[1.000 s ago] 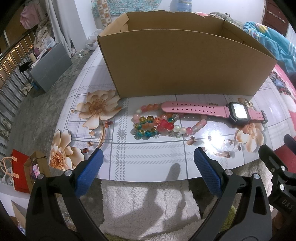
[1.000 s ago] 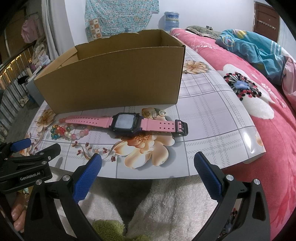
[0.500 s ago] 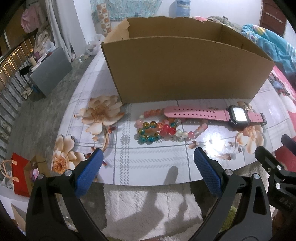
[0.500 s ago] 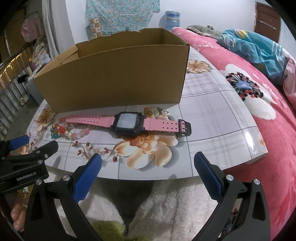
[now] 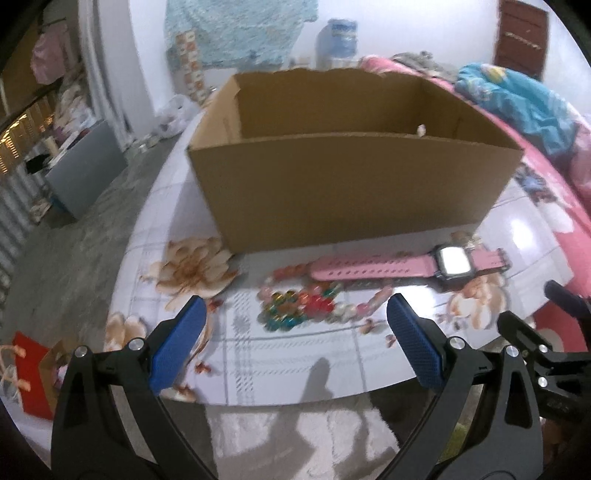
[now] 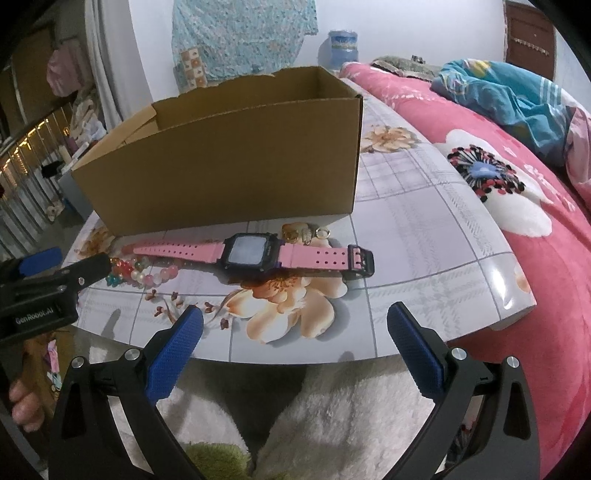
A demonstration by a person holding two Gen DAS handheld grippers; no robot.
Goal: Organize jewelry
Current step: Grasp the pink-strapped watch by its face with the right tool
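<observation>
We see the left wrist view smeared with blur, so the beaded bracelets (image 5: 314, 308) melt into coloured blobs and we cannot count strands. The cardboard box (image 5: 351, 192) hides its own floor behind the near wall. In the right wrist view the small gold trinkets (image 6: 306, 233) behind the pink watch (image 6: 255, 254) are too tiny to identify.

White walls (image 6: 406, 29), a pink floral bed (image 6: 517, 192) right, grey floor (image 5: 74, 258) left, brown door (image 6: 532, 33) behind

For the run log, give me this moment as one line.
left claw: open, empty | right claw: open, empty | watch, bead bracelets: on table | box: behind
</observation>
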